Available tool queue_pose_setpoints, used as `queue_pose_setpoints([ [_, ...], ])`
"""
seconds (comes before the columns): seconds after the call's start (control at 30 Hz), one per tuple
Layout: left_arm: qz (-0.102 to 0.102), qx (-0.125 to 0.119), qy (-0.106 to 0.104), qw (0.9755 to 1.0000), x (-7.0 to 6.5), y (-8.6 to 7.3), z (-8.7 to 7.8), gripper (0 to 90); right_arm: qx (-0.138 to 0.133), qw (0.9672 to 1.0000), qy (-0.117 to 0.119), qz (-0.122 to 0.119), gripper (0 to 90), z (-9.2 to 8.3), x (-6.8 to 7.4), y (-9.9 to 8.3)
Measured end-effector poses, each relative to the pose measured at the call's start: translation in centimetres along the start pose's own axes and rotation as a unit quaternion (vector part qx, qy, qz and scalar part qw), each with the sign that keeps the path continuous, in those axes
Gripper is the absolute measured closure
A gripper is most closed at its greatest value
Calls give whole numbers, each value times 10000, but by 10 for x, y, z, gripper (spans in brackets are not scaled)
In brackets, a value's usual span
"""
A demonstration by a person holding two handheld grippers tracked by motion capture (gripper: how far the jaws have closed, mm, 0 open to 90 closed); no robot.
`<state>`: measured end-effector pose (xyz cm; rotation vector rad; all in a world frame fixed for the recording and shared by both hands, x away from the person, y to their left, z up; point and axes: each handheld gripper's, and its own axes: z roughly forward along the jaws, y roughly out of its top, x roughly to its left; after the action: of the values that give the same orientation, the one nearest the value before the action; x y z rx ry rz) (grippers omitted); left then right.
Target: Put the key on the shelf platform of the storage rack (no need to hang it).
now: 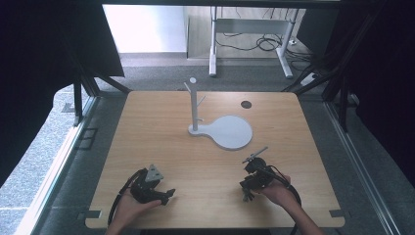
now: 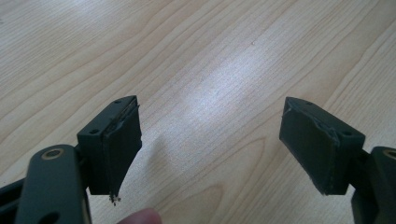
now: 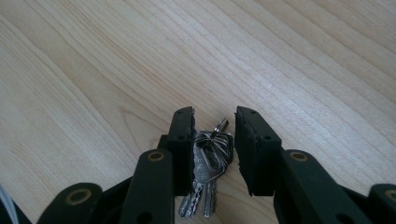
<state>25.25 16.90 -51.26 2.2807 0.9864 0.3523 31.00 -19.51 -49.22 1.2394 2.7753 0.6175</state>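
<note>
A bunch of silver keys [image 3: 211,161] on a ring lies between the jaws of my right gripper [image 3: 214,116], low over the wooden table. The jaws are drawn in narrow against the key heads, and the blades point back toward the hand. From above, my right gripper [image 1: 246,187] is near the table's front right with the keys [image 1: 248,197] under it. My left gripper [image 2: 210,140] is open wide with nothing but bare wood between its pads. It rests at the front left [image 1: 165,195]. A white stand [image 1: 194,105] with short pegs rises mid-table from a round base [image 1: 234,132].
A small dark round disc [image 1: 246,104] sits in the table [image 1: 161,142] behind the stand's base. A fingertip [image 2: 140,217] shows at the bottom of the left gripper view. Beyond the table are a desk frame [image 1: 249,44] and floor cables.
</note>
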Motion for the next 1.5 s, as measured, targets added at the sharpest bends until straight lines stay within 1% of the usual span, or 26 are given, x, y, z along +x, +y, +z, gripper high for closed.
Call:
queue_pose_setpoints([
  [0.2,-2,-6,0,10000,-1,0,0,211,73,10000,-8,3,716,4,3,2],
  [0.43,3,0,-1,10000,0,0,0,211,98,9999,0,61,784,6,3,3],
  [0.63,3,-5,-5,10000,0,0,1,212,132,9999,-51,77,813,8,3,4],
  [0.67,4,3,0,10000,0,0,0,212,133,9999,-31,80,833,8,3,4],
  [0.7,4,3,0,10000,0,0,0,211,133,9999,-31,80,833,8,3,4],
  [0.73,3,2,1,10000,0,0,0,211,127,9999,-44,68,855,8,3,4],
  [0.83,-4,1,2,10000,0,0,0,212,125,9999,-78,67,883,8,4,5],
  [1.1,14,16,3,10000,-1,0,1,211,158,9998,-94,51,890,7,5,4],
  [1.33,4,-8,3,10000,-1,0,0,211,149,9999,-61,-12,893,-1,5,4],
  [1.5,14,8,8,10000,-1,0,0,211,119,9999,-69,-65,895,-12,4,5],
])
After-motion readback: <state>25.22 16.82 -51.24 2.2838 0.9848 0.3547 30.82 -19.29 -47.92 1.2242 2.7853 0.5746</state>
